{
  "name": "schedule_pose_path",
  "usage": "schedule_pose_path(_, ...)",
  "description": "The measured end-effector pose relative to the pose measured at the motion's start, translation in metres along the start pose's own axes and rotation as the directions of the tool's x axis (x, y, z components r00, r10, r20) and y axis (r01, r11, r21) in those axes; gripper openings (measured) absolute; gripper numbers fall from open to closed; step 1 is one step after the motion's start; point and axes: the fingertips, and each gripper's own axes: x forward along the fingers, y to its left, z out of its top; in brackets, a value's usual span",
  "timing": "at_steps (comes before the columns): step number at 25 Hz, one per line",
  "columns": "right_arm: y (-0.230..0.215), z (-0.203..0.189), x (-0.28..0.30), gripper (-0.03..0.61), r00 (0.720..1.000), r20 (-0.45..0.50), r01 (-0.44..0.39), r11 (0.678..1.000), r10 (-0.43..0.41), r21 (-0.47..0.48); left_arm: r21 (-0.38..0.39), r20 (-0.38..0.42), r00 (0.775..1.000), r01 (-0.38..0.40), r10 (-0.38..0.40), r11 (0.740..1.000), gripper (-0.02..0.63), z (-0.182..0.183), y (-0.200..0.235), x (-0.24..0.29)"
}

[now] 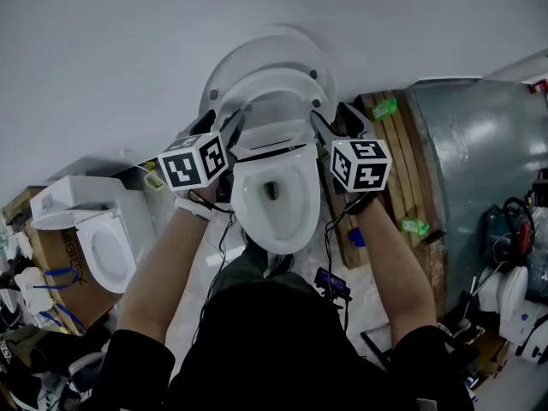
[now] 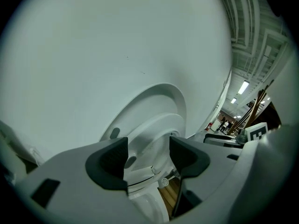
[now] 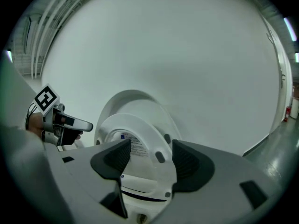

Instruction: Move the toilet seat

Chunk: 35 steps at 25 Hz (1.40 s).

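Upright behind the white ceramic toilet bowl (image 1: 274, 212), the white plastic ring-shaped toilet seat (image 1: 274, 80) stands raised before its white lid (image 1: 257, 45). The left gripper (image 1: 224, 131) flanks the bowl's left rear and the right gripper (image 1: 330, 127) its right rear. Both hold their jaws apart, with the seat showing between them, unclamped.

Showing smooth, glossy white, ceramic-looking, on the toilet bowl (image 1: 301, 221); gleaming a softer plastic white on the raised toilet seat (image 1: 282, 80). Looking matt grey and plastic on the left gripper (image 2: 147, 158) shell, with dark, finely ribbed, rubbery pads (image 2: 111, 164). Appearing rough and bare on the wooden pallet (image 1: 401, 169), dull and mottled on the grey metal panel (image 1: 479, 161).
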Motion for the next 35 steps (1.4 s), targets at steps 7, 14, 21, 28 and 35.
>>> schedule_pose_path(7, -0.079, -0.028, -0.085, 0.304, 0.997, 0.02, 0.073, 0.996, -0.074, 0.055, -0.018, 0.022, 0.997, 0.071, -0.07, 0.997, 0.285, -0.023, -0.039, -0.05)
schedule_pose_path(14, -0.165, -0.05, -0.185, 0.304, 0.978, 0.034, 0.199, 0.973, -0.204, 0.121, -0.019, 0.03, 0.995, 0.1, -0.1, 0.995, 0.285, -0.039, -0.069, -0.083)
schedule_pose_path(21, -0.252, -0.057, -0.303, 0.304, 0.931, 0.06, 0.351, 0.927, -0.361, 0.129, -0.019, 0.052, 0.992, 0.114, -0.113, 0.993, 0.285, -0.05, -0.093, -0.124)
schedule_pose_path(28, -0.22, -0.043, -0.364, 0.304, 0.932, 0.128, 0.317, 0.934, -0.339, 0.166, -0.005, 0.081, 0.986, 0.147, -0.146, 0.989, 0.285, -0.066, -0.112, -0.171)
schedule_pose_path(35, -0.065, 0.002, -0.417, 0.108, 0.942, 0.31, 0.048, 0.964, -0.131, 0.26, 0.086, 0.102, 0.968, 0.222, -0.23, 0.971, 0.285, -0.09, -0.177, -0.252)
